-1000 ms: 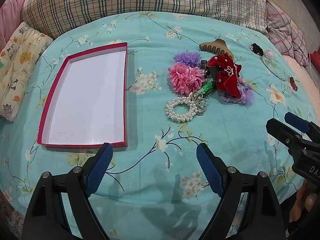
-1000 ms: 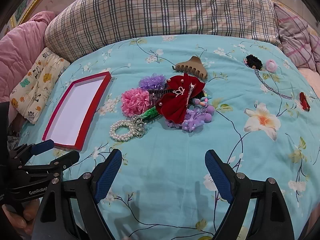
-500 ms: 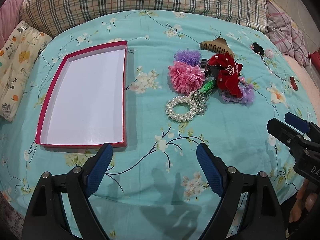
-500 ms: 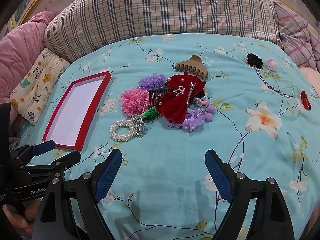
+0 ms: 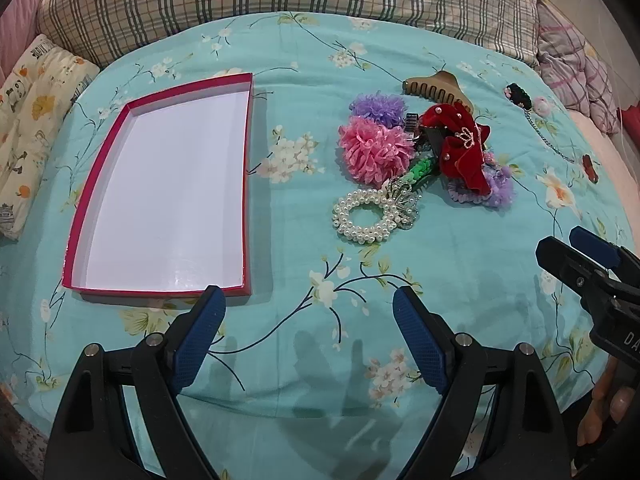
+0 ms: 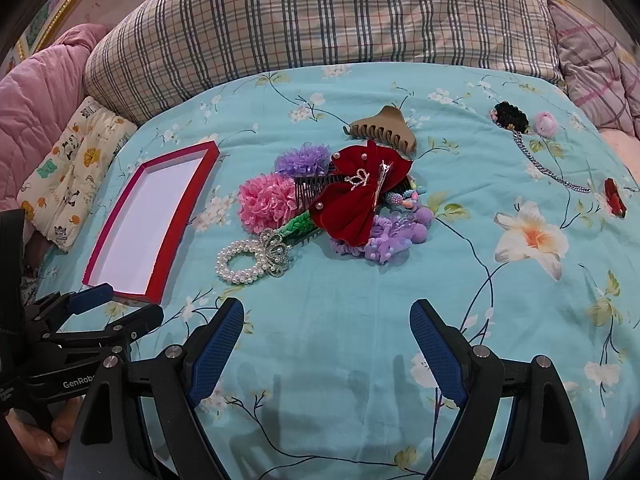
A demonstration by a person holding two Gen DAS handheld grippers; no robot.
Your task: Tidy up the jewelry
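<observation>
While both hand-held grippers gape empty, floral bedspread meets plaid pillow.

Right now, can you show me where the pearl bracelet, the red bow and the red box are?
pearl bracelet (image 5: 362, 221): left wrist view, on its beads.
red bow (image 6: 356, 200): right wrist view, velvet middle.
red box (image 5: 247, 184): left wrist view, right wall.
</observation>
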